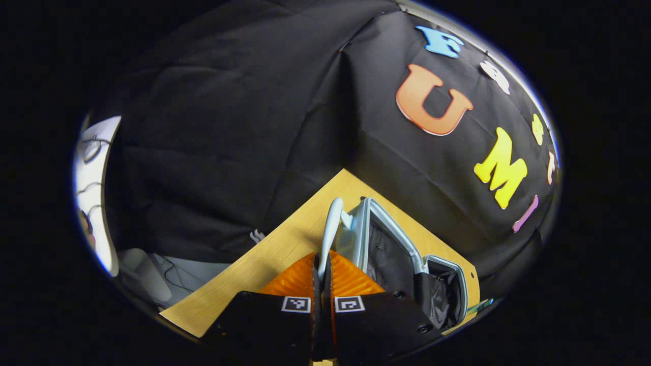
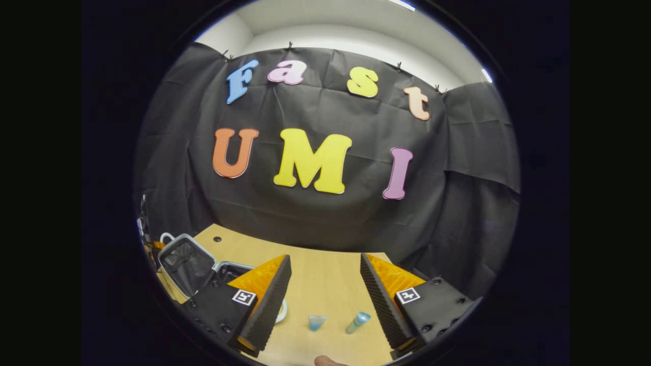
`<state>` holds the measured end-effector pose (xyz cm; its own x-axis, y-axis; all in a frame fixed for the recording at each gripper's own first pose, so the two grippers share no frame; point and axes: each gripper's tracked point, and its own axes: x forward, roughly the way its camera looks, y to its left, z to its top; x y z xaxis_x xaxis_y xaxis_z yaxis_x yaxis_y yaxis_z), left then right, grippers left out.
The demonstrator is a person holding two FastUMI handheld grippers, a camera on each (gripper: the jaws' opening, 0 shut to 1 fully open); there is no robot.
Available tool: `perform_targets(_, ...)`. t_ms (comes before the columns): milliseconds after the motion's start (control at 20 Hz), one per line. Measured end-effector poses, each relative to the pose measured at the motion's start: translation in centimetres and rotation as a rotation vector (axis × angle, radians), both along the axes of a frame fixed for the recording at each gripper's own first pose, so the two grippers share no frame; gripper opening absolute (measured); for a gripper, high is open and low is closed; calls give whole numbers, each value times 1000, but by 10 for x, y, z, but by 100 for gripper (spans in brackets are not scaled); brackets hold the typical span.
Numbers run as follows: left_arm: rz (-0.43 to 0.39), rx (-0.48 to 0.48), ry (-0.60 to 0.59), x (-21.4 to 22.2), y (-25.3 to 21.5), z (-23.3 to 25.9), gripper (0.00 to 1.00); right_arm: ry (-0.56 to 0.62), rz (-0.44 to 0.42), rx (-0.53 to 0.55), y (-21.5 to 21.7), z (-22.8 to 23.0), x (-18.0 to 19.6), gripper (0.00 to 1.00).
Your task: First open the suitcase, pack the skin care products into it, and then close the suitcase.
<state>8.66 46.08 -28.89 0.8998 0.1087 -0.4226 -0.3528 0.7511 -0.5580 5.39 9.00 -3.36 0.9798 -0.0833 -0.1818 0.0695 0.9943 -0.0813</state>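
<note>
Black cloth walls in a light wooden table [image 2: 325,284], and on it stands the suitcase [image 1: 394,254], already open, with pale blue-grey shells and dark lining. In the left gripper view its lid is raised on edge, the lower half [image 1: 447,290] lies beyond it toward the table's edge, and the pale handle [image 1: 330,229] rises from the lid's near rim. The left gripper [image 1: 322,277] has its orange ribbed fingers [image 1: 295,277] brought close together on the lower end of that handle, which runs down into the narrow slit between them, so both pads press on it. In the right gripper view the same suitcase [image 2: 190,264] sits at the far left of the table, lid up and mesh lining facing the camera. Nearer, on the bare wood, lie the skin care products: a small blue cap-shaped piece [image 2: 316,322] and, just beside it to the right, a tilted teal bottle [image 2: 357,322]; a white round item [image 2: 283,311] peeks from behind the left finger. The right gripper [image 2: 325,284] hangs above them with its jaws wide apart and nothing between them. A fingertip [image 2: 328,361] shows at the bottom edge of that view.
</note>
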Motion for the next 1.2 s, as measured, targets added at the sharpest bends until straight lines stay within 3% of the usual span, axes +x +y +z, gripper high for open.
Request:
perform_targets(150,19,-104,-13,3,8,-19,3,18,14,-28,10,-5,-8,81)
perform_targets(350,36,-160,11,1,14,-30,6,17,19,-37,16,-3,-14,81)
perform_targets(400,51,-178,14,0,16,-33,13,17,21,-36,17,-3,-17,81)
perform_targets(550,102,-251,-23,-1,22,-27,19,16,19,-28,10,-3,-18,81)
perform_targets(650,121,-253,-75,-3,26,-10,35,17,16,-20,3,-4,-20,81)
perform_targets(700,118,-250,-91,-6,25,-2,35,16,18,-12,-1,-5,-21,81)
perform_targets(800,116,-218,-101,-15,23,23,71,13,15,0,-12,-5,-22,81)
perform_targets(1000,74,52,-157,-24,-6,96,79,25,17,29,-38,-15,-23,81)
perform_targets(1100,3,147,-179,-19,-43,129,76,34,26,34,-52,-21,-25,81)
perform_targets(1200,-65,192,-195,-18,-91,150,98,48,32,43,-69,-29,-26,81)
